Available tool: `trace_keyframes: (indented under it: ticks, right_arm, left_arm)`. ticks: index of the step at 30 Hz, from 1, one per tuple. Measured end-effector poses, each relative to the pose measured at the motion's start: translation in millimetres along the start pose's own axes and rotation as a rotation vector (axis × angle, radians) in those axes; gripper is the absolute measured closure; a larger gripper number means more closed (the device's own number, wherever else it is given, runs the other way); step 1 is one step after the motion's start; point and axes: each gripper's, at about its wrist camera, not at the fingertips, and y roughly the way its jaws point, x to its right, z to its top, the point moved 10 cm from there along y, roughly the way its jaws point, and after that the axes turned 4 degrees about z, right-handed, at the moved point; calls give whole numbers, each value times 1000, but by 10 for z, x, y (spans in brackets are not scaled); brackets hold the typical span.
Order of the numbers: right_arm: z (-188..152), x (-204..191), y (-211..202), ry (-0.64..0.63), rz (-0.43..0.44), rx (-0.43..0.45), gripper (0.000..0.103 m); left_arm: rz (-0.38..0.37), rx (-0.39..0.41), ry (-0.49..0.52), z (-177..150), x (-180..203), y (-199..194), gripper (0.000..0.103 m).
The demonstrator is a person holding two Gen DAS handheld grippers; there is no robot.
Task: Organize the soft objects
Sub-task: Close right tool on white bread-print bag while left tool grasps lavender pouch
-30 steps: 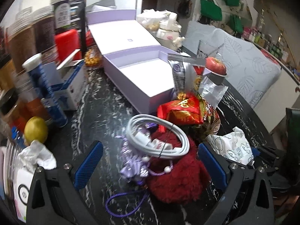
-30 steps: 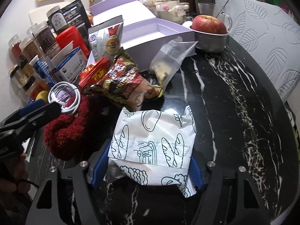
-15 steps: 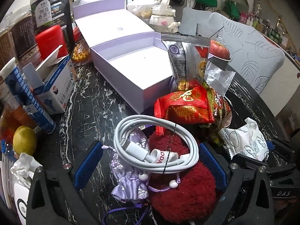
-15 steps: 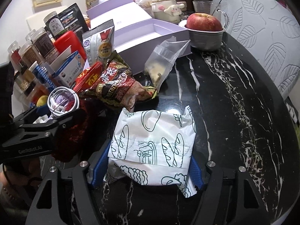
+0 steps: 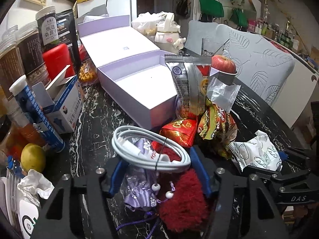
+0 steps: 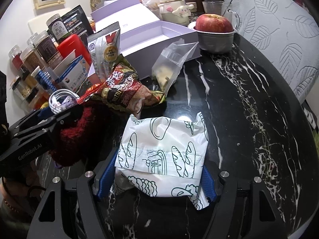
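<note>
While both grippers sit low over the black marble table (image 6: 249, 103), each has a soft thing pinched.
L gripper (image 5: 159, 171) narrowed on red fuzzy pouch (image 5: 183, 201) w/ lilac satin bag (image 5: 139, 187) and white cable coil (image 5: 149, 153); R gripper (image 6: 157, 179) clamps bread-print packet (image 6: 161, 149). Open lilac box (image 5: 139, 87) beyond snack bags, jars at L wall.

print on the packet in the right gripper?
White packet with dark green line drawings of breads and baguettes; clearest in the right wrist view, between the right gripper pads.
</note>
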Motion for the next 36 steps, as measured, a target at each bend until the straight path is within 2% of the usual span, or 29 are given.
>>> trace_keyframes:
  ticks: [3, 10, 13, 16, 23, 29, 32, 36]
  right_arm:
    - [-4, -5, -9, -1, -1, 4, 30]
    - [-39, -15, -23, -2, 3, 7, 30]
    - [-53, -20, -31, -3, 2, 7, 30]
    - [-75, -35, -43, -6, 4, 7, 30]
    - [-98, -47, -58, -7, 4, 9, 30]
    - [-105, -37, -61, -10, 4, 7, 30]
    - [-108, -38, -59, -10, 5, 4, 30]
    - [-95, -41, -47, -13, 2, 1, 30]
  left_arm:
    - [-5, 10, -5, -2, -3, -41, 47]
    - [-17, 72, -9, 41, -1, -223, 47]
    - [-6, 68, -2, -1, 2, -259, 47]
    - [-1, 56, -37, -61, -65, -266, 47]
    - [68, 70, -148, -98, -408, -330, 47]
    - [52, -1, -172, -176, -445, -122, 47]
    - [4, -28, -199, -217, -419, -18, 47]
    - [19, -47, -173, -226, -390, 83, 47]
